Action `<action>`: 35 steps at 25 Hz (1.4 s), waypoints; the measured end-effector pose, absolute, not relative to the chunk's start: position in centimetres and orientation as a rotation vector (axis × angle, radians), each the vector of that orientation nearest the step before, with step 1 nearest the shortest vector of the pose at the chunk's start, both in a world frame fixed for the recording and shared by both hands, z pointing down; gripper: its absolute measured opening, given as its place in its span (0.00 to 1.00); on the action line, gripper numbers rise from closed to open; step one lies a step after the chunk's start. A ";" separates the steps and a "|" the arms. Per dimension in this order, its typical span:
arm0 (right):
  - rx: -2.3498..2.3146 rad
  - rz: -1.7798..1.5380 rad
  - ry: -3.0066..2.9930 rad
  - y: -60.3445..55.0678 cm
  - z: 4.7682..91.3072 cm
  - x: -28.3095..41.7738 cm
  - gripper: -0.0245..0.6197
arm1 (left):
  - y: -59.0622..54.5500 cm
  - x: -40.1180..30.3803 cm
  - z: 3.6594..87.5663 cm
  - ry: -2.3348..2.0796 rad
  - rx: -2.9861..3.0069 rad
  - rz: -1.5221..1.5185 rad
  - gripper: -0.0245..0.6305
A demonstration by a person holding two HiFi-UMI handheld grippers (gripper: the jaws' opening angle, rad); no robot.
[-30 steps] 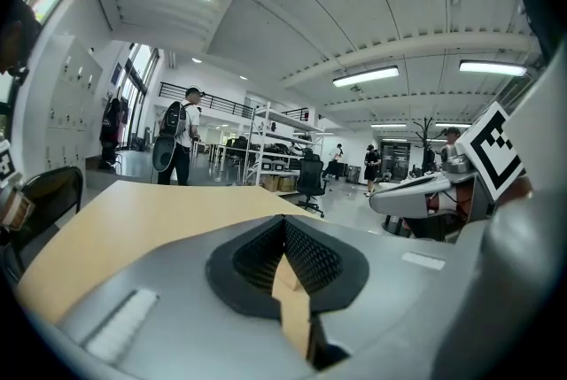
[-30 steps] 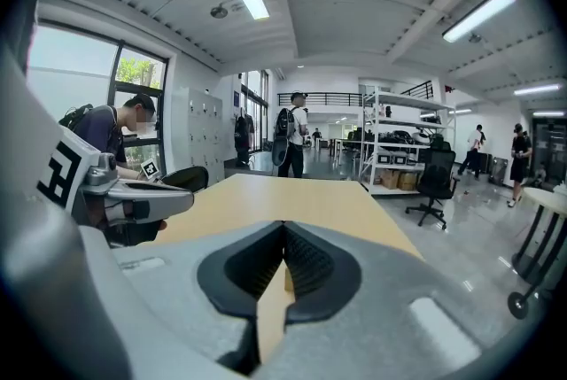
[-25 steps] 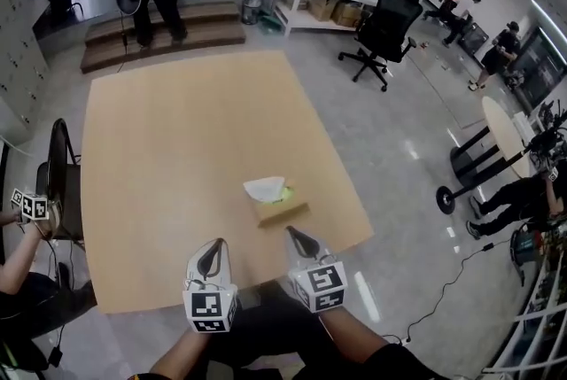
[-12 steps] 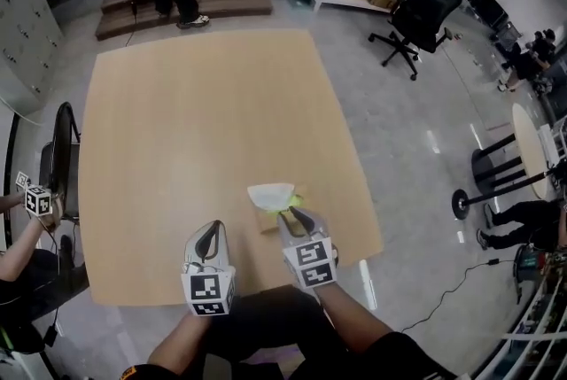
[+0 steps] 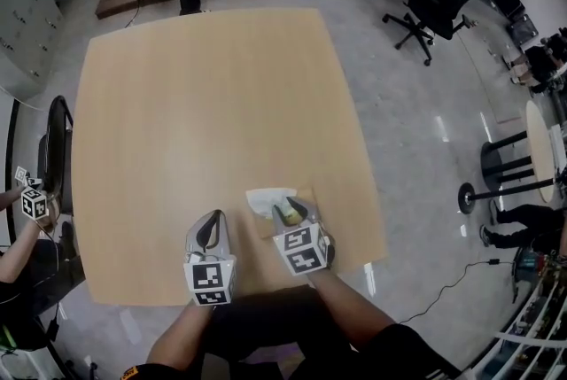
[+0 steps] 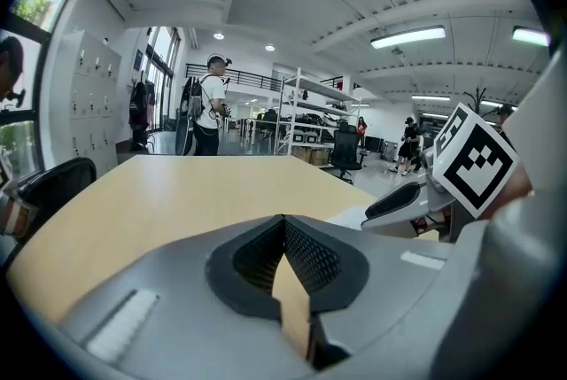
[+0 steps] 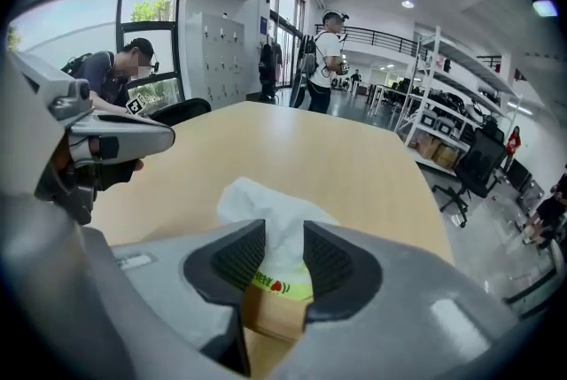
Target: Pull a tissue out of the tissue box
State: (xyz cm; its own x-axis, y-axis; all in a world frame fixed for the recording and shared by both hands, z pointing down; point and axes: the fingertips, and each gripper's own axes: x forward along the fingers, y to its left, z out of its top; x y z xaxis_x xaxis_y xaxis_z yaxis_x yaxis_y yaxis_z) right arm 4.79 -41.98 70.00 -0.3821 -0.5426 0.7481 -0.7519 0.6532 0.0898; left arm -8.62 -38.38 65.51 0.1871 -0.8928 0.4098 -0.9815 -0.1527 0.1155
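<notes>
A tan tissue box (image 5: 312, 197) lies near the table's front right corner. A white tissue (image 5: 264, 200) sticks up out of its green-rimmed slot. My right gripper (image 5: 291, 212) hangs tilted down over the box. Its jaws have just been opening and now stand apart on either side of the tissue (image 7: 264, 208), above the box (image 7: 276, 316). In the right gripper view, the right gripper (image 7: 283, 250) does not pinch the tissue. My left gripper (image 5: 210, 230) hovers over bare table left of the box. In its own view the left gripper (image 6: 285, 223) has its tips together, with nothing between them.
The wooden table (image 5: 213, 104) stretches far ahead and left. A seated person at the left edge holds another marker cube (image 5: 34, 203) beside a black chair (image 5: 58, 158). An office chair (image 5: 438, 2) and a round table's stand (image 5: 496, 174) are on the floor to the right.
Both grippers have moved forward and lower. The right one has come from in front of the box to over it, and its jaws have opened around the tissue.
</notes>
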 end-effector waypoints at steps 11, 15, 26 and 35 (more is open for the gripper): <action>0.992 0.342 -2.059 -42.2 70.0 4.6 0.05 | -38.7 -8.8 65.9 -1.739 2.112 0.384 0.07; 1.039 0.346 -2.093 -42.3 68.3 4.6 0.04 | -38.7 -8.5 65.3 -1.721 2.130 0.386 0.07; 1.242 0.307 -2.208 -41.6 60.9 4.5 0.04 | -37.7 -9.2 63.2 -1.693 2.195 0.336 0.07; 1.353 0.227 -2.265 -37.5 56.3 3.2 0.04 | -34.4 -10.4 61.1 -1.671 2.268 0.257 0.07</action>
State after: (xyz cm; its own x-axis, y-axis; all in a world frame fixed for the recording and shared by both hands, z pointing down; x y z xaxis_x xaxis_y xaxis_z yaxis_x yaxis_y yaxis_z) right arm 3.16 -37.47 56.30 -0.3898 -0.7812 0.4877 -0.8624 0.4954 0.1042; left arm -10.38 -34.40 61.13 0.3028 -0.8964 0.3237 -0.9523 -0.2706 0.1414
